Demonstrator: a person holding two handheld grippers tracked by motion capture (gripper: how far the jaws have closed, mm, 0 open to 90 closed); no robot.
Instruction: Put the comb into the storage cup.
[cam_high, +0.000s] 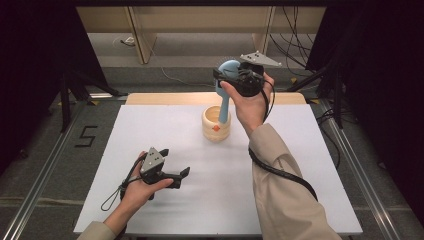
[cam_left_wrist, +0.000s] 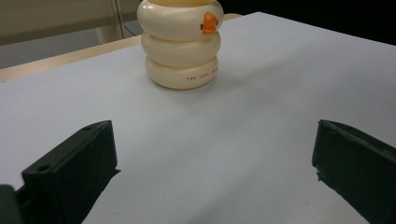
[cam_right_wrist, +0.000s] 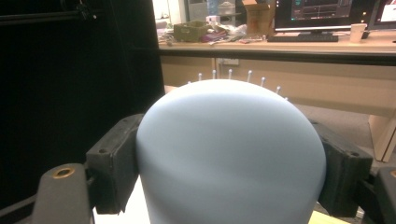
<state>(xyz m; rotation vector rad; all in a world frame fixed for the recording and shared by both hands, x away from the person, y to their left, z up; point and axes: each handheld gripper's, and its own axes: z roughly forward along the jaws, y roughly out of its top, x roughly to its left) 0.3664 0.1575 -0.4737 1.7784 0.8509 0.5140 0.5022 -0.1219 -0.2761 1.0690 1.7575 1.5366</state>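
A cream ringed cup (cam_high: 216, 125) with an orange duck-bill mark stands at the back middle of the white table (cam_high: 150, 125); the left gripper view shows the same cup (cam_left_wrist: 181, 46) ahead. A pale blue hairbrush (cam_high: 227, 80) stands with its handle down in the cup and its head above. My right gripper (cam_high: 231, 75) is shut on the brush head (cam_right_wrist: 231, 154), whose white bristle tips poke up behind it. My left gripper (cam_high: 184, 175) rests low at the front left, open, its jaws wide apart with nothing between them.
A wooden bench (cam_high: 200, 20) and loose cables lie on the floor beyond the table. Dark stands flank both sides. In the right gripper view a desk (cam_right_wrist: 280, 46) with monitors and clutter stands far behind the brush.
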